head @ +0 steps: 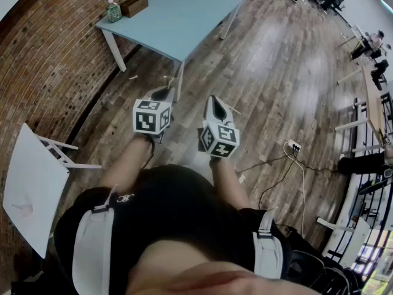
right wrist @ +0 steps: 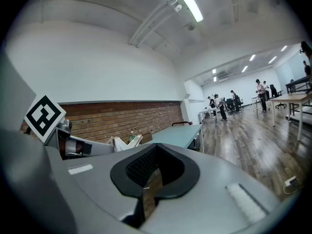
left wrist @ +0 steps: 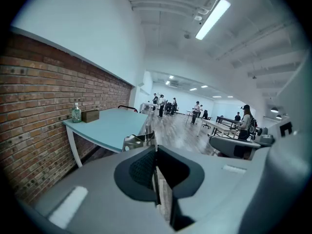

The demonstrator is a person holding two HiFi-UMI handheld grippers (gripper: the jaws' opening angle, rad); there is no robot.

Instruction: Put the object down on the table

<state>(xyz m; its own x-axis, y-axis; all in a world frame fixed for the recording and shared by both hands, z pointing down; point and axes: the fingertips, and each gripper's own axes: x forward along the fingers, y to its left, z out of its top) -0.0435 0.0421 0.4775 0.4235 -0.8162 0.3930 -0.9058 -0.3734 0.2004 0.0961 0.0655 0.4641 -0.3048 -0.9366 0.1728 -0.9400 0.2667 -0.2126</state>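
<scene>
Tongs check: holding the left tongs (head: 163, 94) short of the table (head: 178, 17), pressed fully together on nothing. Keeping the right tongs (head: 215, 103) just beside, on the table's near side too, likewise pinched closed and empty. Spotting a bottle (head: 113, 11) and a brown box (head: 134, 5) standing side by side on the table's far corner, next to the brick wall (head: 49, 60).

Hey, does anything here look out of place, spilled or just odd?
Nothing is spilled or broken. A small pale scrap lies on the floor beside the blue table, and a power strip with its cable lies loose on the floor. The left gripper and right gripper are both shut and hold nothing.
</scene>
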